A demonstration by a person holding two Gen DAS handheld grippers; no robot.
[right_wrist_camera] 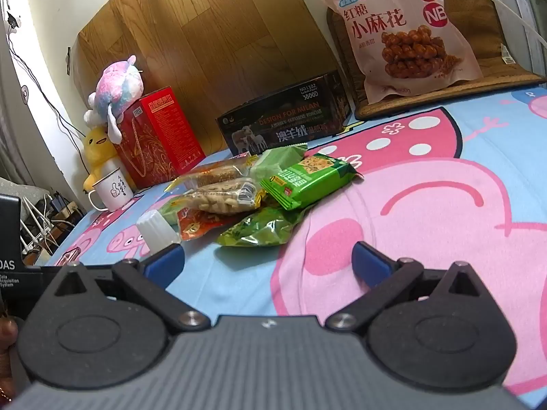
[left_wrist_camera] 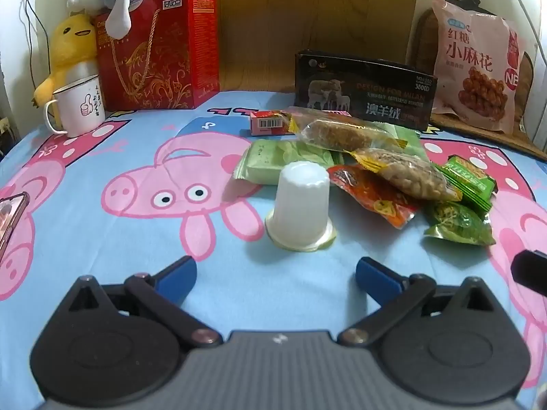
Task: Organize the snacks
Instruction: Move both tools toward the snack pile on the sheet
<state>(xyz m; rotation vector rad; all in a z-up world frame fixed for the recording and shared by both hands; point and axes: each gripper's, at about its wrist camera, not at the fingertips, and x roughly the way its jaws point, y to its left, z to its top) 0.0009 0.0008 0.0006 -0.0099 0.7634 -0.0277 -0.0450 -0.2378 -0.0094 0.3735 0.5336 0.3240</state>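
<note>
A heap of small snack packets lies on the pig-print cloth: a clear bar packet (left_wrist_camera: 345, 133), a peanut packet (left_wrist_camera: 407, 174), a red packet (left_wrist_camera: 372, 198), green packets (left_wrist_camera: 458, 222) and a pale green packet (left_wrist_camera: 273, 164). An upturned white jelly cup (left_wrist_camera: 301, 208) stands in front of them. My left gripper (left_wrist_camera: 276, 273) is open and empty just short of the cup. My right gripper (right_wrist_camera: 266, 263) is open and empty near the green packet (right_wrist_camera: 259, 232); the cup (right_wrist_camera: 157, 232) shows by its left finger.
A black box (left_wrist_camera: 365, 92), a red gift box (left_wrist_camera: 160, 51) with plush toys, a white mug (left_wrist_camera: 80, 109) and a large pink snack bag (left_wrist_camera: 475, 68) stand along the back. A phone (left_wrist_camera: 10, 215) lies at the left edge.
</note>
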